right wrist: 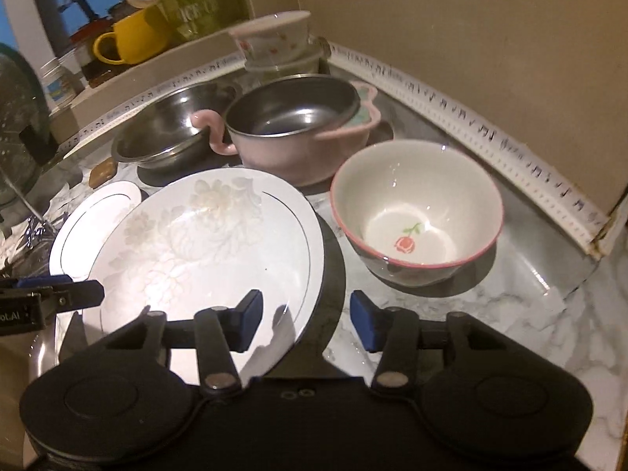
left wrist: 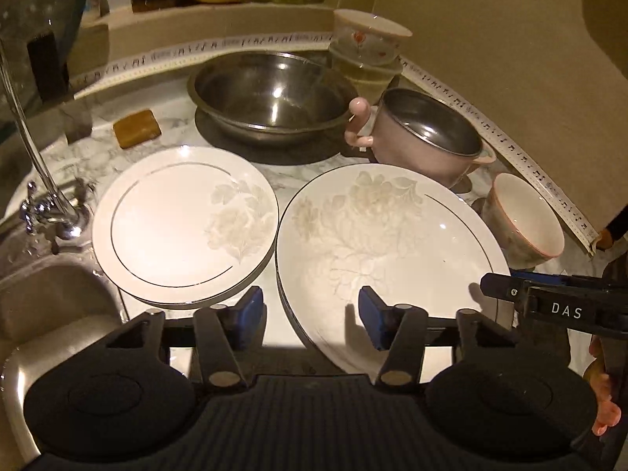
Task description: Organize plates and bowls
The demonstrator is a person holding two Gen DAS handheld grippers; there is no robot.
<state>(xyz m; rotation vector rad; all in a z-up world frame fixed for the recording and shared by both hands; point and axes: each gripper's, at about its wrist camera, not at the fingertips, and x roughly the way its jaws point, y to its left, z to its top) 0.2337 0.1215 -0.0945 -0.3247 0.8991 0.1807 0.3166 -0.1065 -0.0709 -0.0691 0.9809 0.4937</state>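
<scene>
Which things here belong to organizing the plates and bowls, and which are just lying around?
Job:
large floral plate
smaller floral plate
rose bowl
steel bowl
pink-handled bowl
stacked bowls at the back

Lying about:
yellow mug
brown soap bar
faucet
green jar

large floral plate (left wrist: 388, 243) flat on worktop (right wrist: 490, 314), front centre; smaller floral plate (left wrist: 184, 219) just left, apart | rose bowl (right wrist: 416, 212) upright, right | pink pot (right wrist: 294, 133), steel basin (left wrist: 271, 94) behind | stacked bowls (left wrist: 369, 47) rear corner
</scene>
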